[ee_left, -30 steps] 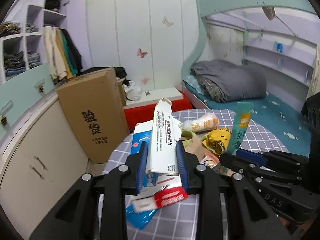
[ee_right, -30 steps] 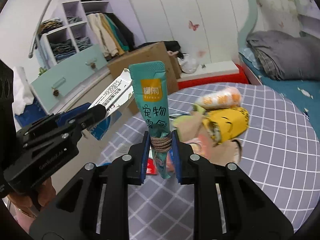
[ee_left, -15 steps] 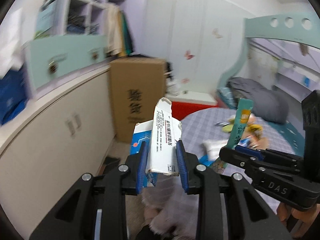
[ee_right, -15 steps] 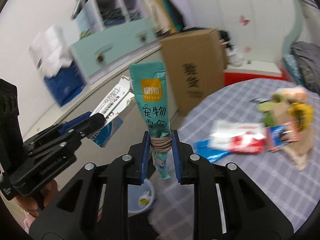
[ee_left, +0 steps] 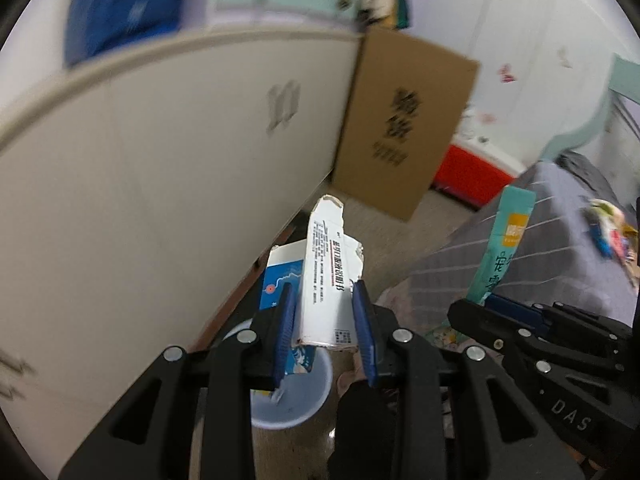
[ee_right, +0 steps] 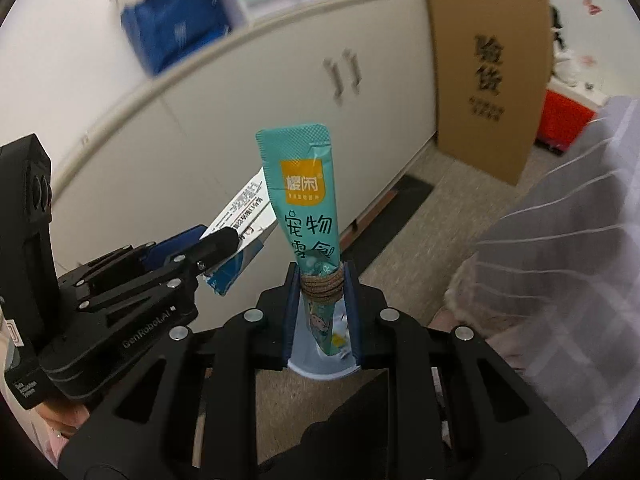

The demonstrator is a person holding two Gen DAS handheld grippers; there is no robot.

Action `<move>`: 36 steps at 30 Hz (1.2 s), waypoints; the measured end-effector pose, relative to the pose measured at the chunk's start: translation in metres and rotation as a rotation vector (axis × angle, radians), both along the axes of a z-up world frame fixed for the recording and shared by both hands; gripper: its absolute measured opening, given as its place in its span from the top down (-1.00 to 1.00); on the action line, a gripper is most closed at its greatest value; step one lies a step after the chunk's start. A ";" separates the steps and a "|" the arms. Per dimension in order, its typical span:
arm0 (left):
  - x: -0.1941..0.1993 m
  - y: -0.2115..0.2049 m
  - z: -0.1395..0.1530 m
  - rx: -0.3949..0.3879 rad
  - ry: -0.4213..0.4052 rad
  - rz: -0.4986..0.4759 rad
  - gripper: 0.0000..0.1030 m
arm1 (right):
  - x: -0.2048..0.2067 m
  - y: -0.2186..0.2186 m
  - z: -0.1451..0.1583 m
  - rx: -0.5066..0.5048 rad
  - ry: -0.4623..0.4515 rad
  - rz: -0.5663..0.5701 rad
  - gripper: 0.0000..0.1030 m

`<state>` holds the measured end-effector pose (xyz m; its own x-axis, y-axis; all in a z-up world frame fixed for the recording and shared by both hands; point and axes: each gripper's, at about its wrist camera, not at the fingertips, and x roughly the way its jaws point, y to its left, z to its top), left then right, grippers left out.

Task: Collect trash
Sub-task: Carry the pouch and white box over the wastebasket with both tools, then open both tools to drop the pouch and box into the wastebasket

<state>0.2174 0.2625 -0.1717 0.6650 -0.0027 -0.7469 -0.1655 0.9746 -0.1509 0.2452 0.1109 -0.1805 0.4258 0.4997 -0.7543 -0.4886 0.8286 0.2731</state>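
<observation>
Only the left wrist view shows the far end of the grey checked table (ee_left: 560,216) with leftover wrappers (ee_left: 608,228) lying on it, and it shows most of the round pale blue bin (ee_left: 296,396) on the floor; the right wrist view catches just a sliver of that bin (ee_right: 320,368) between its fingers, but it alone shows the cabinet handles (ee_right: 346,74) sharply and the left tool from the side. The left gripper (ee_left: 326,332) is clamped on a torn white medicine box (ee_left: 328,280), which stands upright between the blue pads with a blue-printed carton (ee_left: 280,276) pinned behind it; both sit directly above the bin's rim. The right gripper (ee_right: 320,312) is closed around a teal snack pouch (ee_right: 306,200), squeezing it at a band of brown elastic hair ties (ee_right: 322,286), the pouch upright over the bin. A cardboard box (ee_right: 488,72) leans against the white cabinet (ee_right: 200,140).
</observation>
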 end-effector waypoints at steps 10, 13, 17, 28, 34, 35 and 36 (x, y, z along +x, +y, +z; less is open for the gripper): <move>0.006 0.060 -0.074 -0.049 0.136 0.124 0.45 | 0.023 0.039 -0.072 -0.055 0.097 0.017 -0.20; 0.009 0.063 -0.084 -0.059 0.153 0.123 0.45 | 0.023 0.038 -0.078 -0.067 0.104 0.011 -0.25; 0.013 0.059 -0.095 -0.080 0.173 0.111 0.45 | 0.027 0.031 -0.084 -0.076 0.119 -0.009 -0.29; 0.024 0.044 -0.103 -0.105 0.191 0.082 0.44 | 0.029 0.019 -0.084 -0.070 0.112 -0.041 -0.32; 0.030 0.039 -0.101 -0.109 0.192 0.074 0.44 | 0.026 0.013 -0.076 -0.043 0.101 -0.053 -0.37; 0.032 0.038 -0.100 -0.108 0.192 0.072 0.44 | 0.026 0.012 -0.074 -0.038 0.099 -0.055 -0.37; 0.034 0.037 -0.100 -0.104 0.192 0.069 0.43 | 0.026 0.011 -0.073 -0.034 0.098 -0.057 -0.37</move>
